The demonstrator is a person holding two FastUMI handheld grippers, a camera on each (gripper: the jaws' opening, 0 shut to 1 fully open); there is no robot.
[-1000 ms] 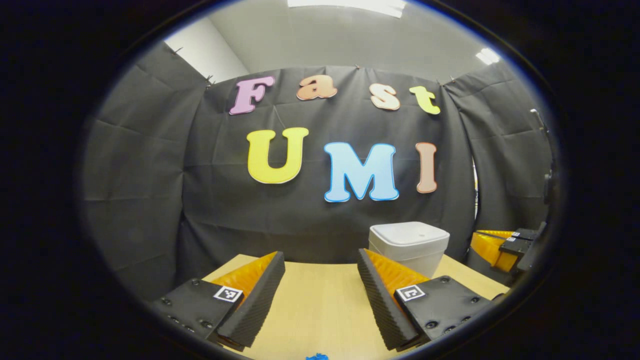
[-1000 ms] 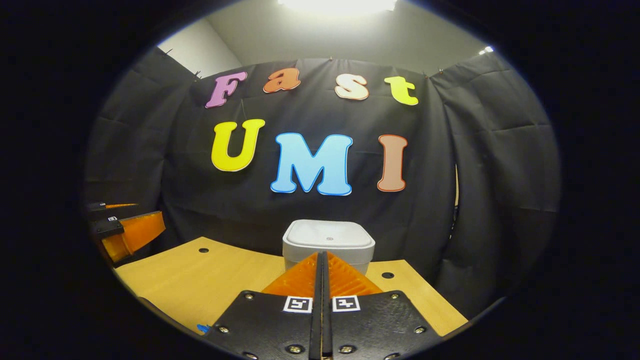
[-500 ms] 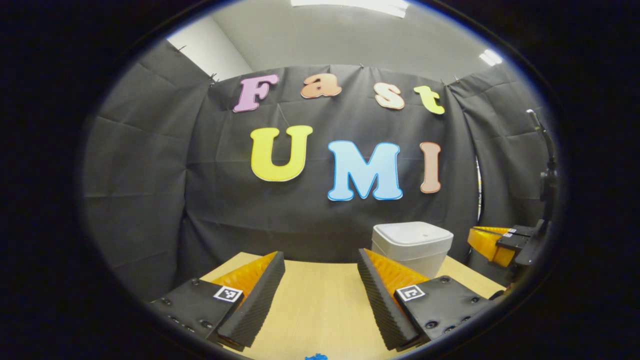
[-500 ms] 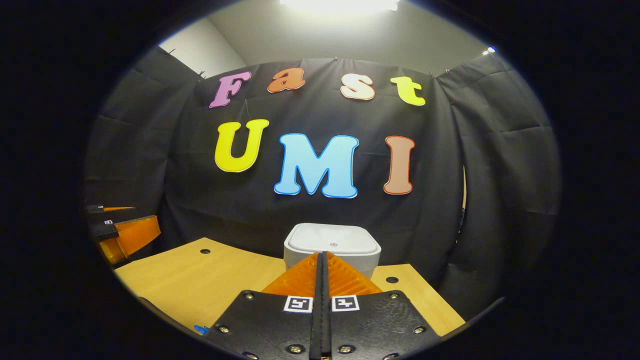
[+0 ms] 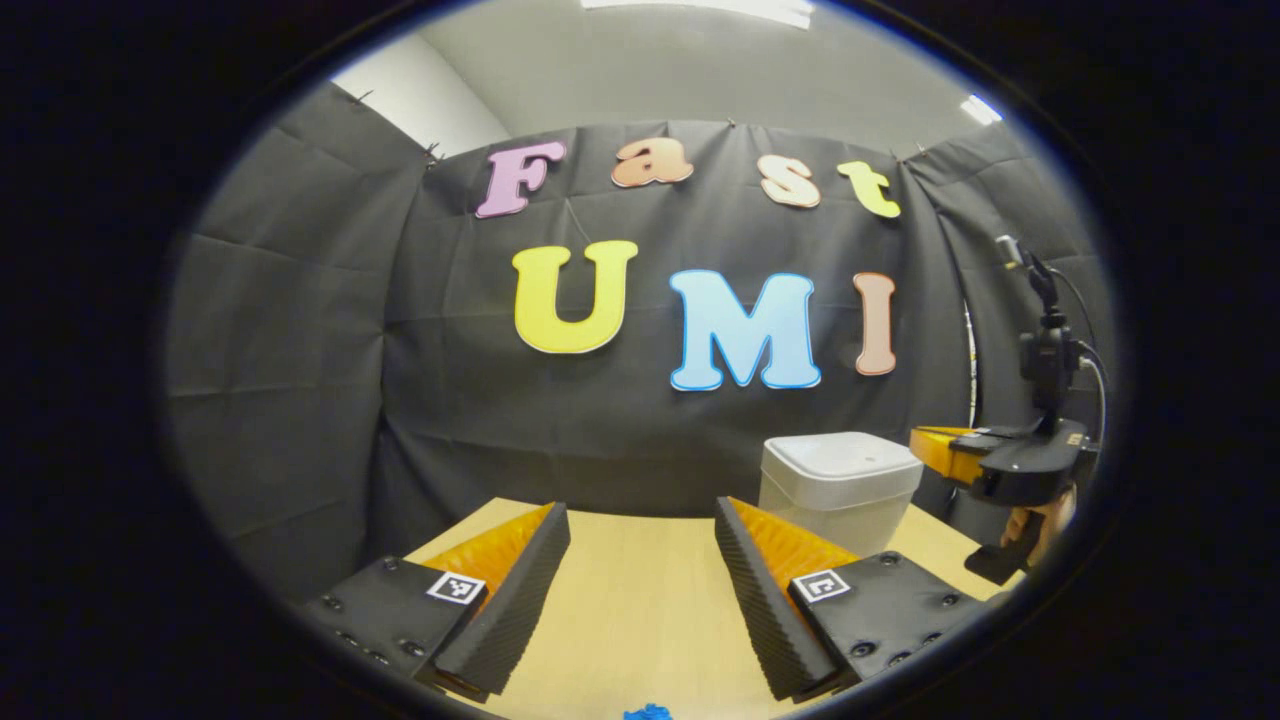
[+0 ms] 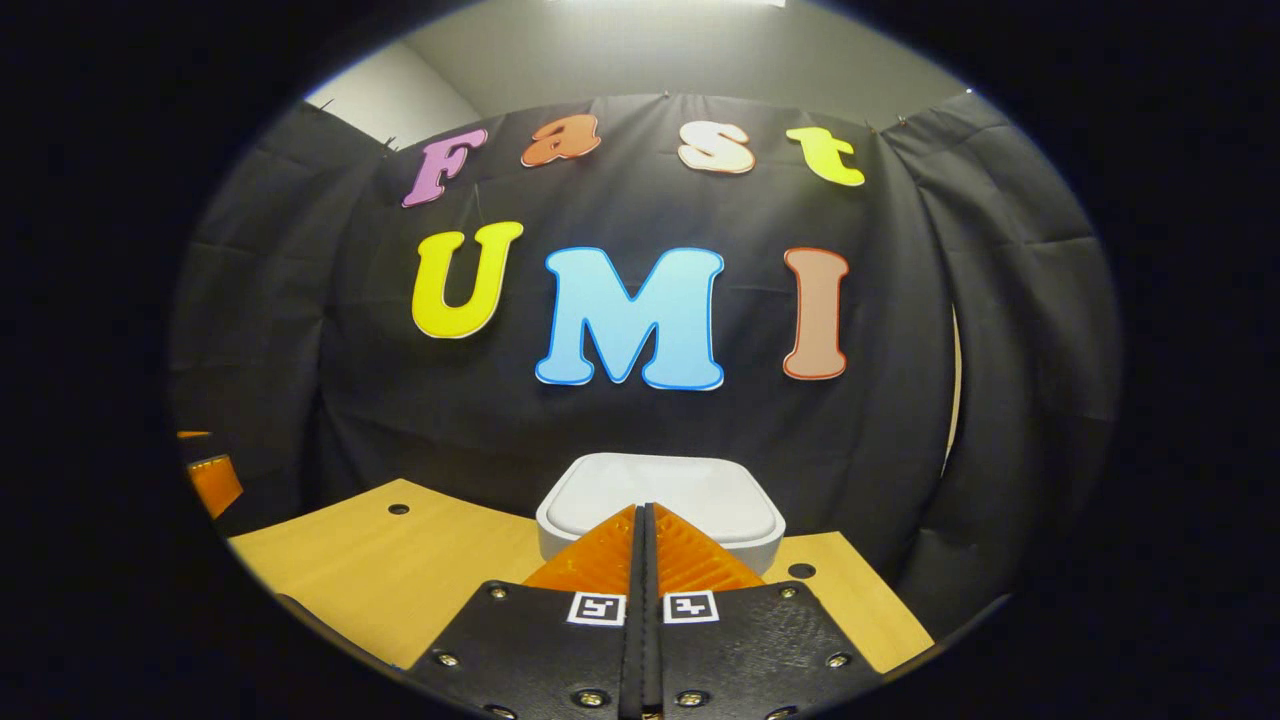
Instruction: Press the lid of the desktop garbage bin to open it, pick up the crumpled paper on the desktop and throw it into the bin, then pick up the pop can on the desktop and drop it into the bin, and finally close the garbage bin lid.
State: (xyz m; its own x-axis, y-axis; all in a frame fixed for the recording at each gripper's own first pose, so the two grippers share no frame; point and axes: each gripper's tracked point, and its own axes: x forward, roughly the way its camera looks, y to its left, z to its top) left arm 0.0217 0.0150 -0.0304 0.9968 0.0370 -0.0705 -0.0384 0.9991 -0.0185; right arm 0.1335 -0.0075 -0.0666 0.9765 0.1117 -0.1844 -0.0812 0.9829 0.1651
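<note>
Right gripper [image 6: 644, 512]: its 2 fingers are pressed flat together with nothing between them, tips aimed at the near edge of the bin lid; in the left gripper view it [image 5: 925, 447] sits level with the lid, just to that lid's right, held by a hand [image 5: 1040, 520].
Left gripper [image 5: 640, 525]: its 2 fingers stand wide apart and empty, low over the table, the bin beyond its right finger.
Table [image 6: 350, 570]: light wood top that carries the bin near its back edge, close to the black cloth wall.
Garbage bin [image 5: 838, 488]: white, upright, long axis vertical, body tapering slightly toward the base; probably light hollow plastic that could slide or tip if pushed sideways, so the press should go straight down.
Bin lid [image 6: 690, 495]: squarish with rounded corners, shut and lying flat, facing up; it looks stiff and smooth, so closed fingertips could skid if they land on the rounded rim.
Where to press: judged best on the flat middle of the lid, not on the edge.
Step in hand: judged as step 1 of 4, the press to open, with contact not yet certain.
Blue scrap [image 5: 648, 712]: a small blue bit at the near table edge, too little visible to identify.
</note>
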